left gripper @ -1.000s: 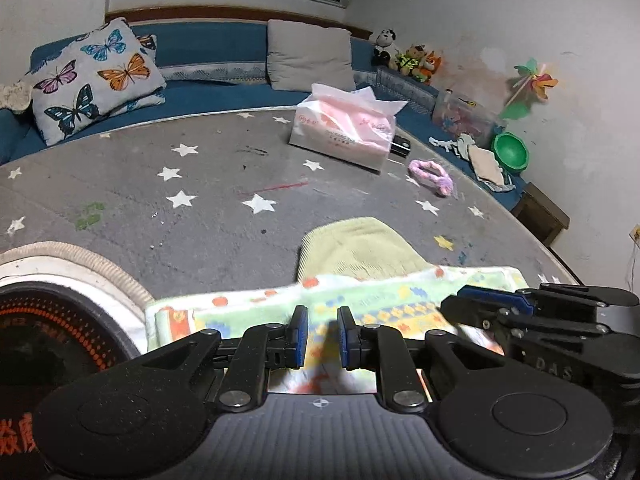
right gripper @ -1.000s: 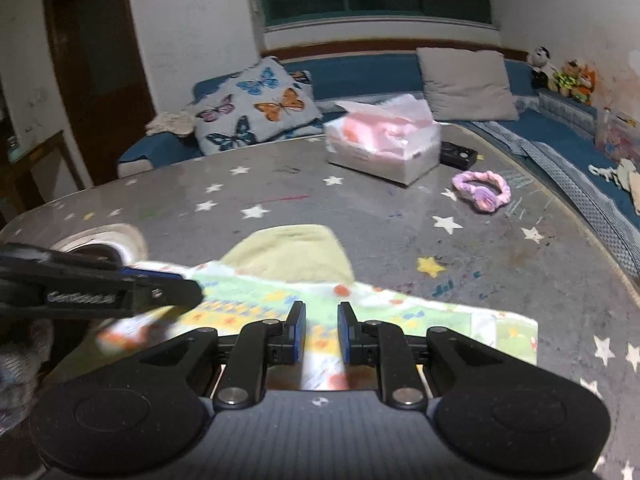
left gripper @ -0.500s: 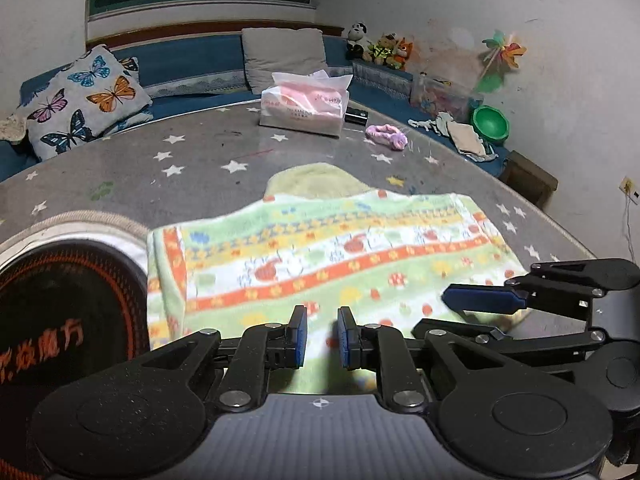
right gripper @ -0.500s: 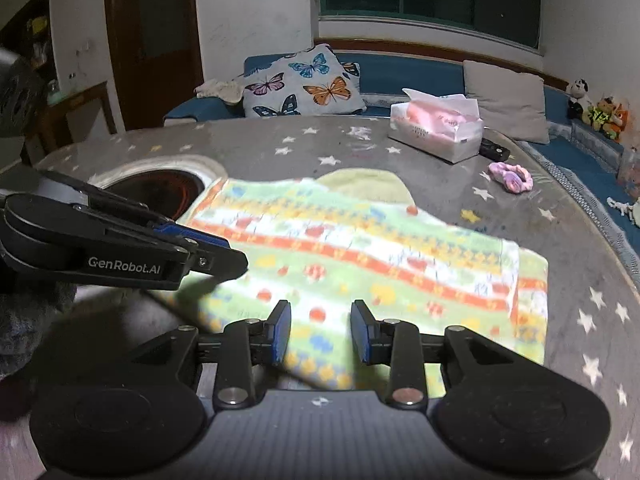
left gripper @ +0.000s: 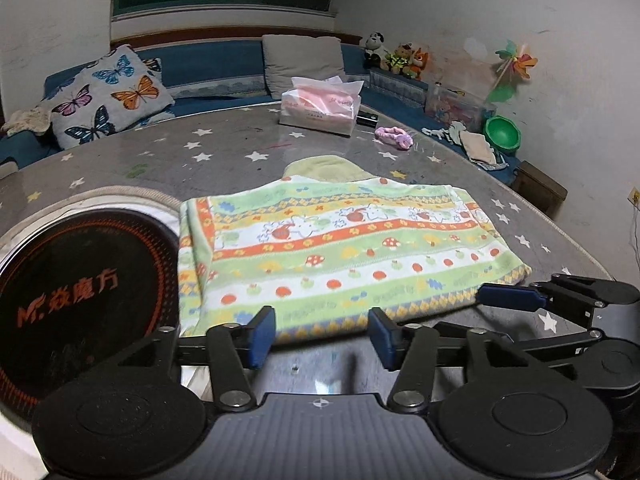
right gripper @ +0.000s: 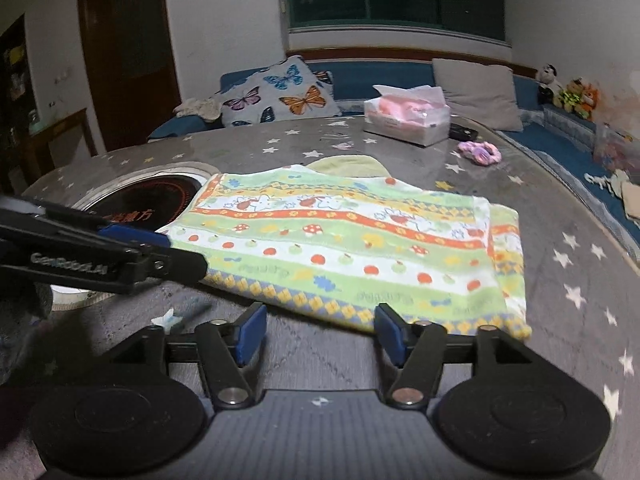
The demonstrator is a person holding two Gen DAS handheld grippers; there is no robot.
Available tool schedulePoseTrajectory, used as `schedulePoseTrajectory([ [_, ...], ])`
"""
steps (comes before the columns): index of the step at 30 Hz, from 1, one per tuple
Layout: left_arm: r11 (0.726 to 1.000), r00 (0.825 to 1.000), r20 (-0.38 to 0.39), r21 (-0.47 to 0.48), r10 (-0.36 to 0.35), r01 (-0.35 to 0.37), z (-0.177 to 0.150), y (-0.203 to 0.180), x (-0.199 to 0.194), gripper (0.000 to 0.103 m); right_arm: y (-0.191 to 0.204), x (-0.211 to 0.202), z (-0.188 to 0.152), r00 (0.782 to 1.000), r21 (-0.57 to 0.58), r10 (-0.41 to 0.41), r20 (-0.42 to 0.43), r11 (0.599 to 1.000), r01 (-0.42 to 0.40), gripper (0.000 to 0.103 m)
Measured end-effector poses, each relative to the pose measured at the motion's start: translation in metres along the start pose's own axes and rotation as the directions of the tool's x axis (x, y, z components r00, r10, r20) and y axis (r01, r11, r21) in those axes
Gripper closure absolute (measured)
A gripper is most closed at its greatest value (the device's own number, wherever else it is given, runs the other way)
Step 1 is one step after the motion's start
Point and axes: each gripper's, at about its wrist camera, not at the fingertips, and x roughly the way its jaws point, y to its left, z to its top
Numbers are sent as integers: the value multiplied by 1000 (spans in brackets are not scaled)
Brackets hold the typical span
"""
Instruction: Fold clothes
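Left wrist view has the patterned cloth [left gripper: 340, 248] lying flat and doubled over on the starry table [left gripper: 224, 160], both the left gripper [left gripper: 322, 334] and right gripper [right gripper: 320, 330] spread wide, empty, just short of its near edge, probably freed for regripping.

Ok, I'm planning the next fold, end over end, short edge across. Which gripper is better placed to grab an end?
Probably the right gripper: open, with the patterned cloth's right end just ahead of it. The left gripper, also open, faces the near edge further in from the end by the cooktop.
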Motion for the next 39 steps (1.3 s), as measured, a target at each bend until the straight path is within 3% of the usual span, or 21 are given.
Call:
schedulePoseTrajectory([
  [6,1000,1000,7,-16,25,-25,-11,4,-12,30,3,-9,-9,1000,21,-27,14,999,27,18],
  [17,997,997,26,-23,70,-69,-33,5,-32,11,14,-25,-21,996,32,-77,44,997,76,1],
  [23,997,996,41,-19,79,-78,-42,4,-41,0,20,-31,-29,995,45,-93,44,995,91,0],
  [39,995,994,54,-42,96,-94,-58,6,-58,0,31,-43,-38,993,61,-107,59,993,103,0],
])
